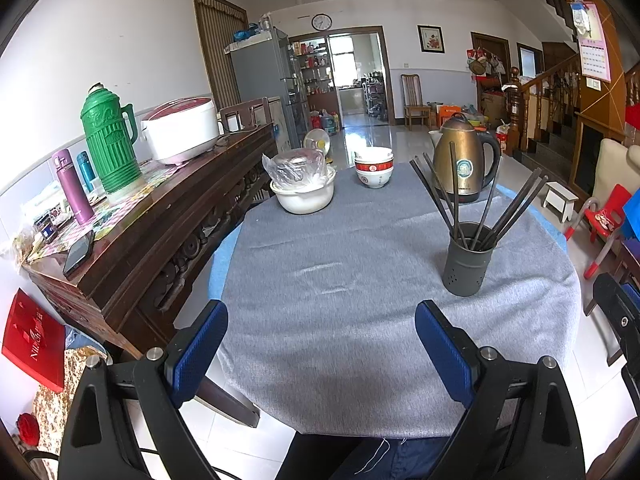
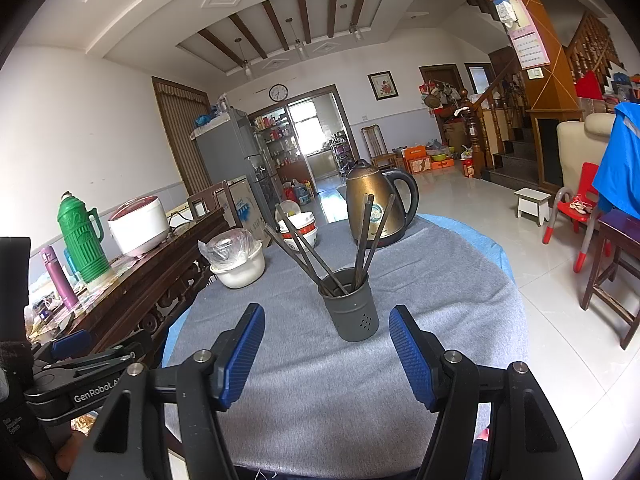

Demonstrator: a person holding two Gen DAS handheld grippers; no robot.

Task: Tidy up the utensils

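A dark grey perforated utensil holder (image 1: 469, 260) (image 2: 353, 306) stands upright on the grey cloth of the round table (image 1: 340, 280) (image 2: 320, 380). Several dark chopsticks (image 1: 480, 208) (image 2: 316, 256) lean in it, fanned outward. My left gripper (image 1: 322, 320) is open above the table's near edge, with only cloth between its blue pads; the holder lies ahead to its right. My right gripper (image 2: 326, 326) is open too, just short of the holder, which sits ahead between its fingers without touching them. The left gripper's body (image 2: 80, 368) shows at the lower left of the right wrist view.
A brass-coloured kettle (image 1: 466, 160) (image 2: 376, 204) stands behind the holder. Stacked bowls (image 1: 374, 168) (image 2: 300, 228) and a white pot with a plastic bag (image 1: 302, 184) (image 2: 238, 258) sit at the table's far side. A wooden sideboard (image 1: 152, 216) with a green thermos (image 1: 110, 140) flanks the left.
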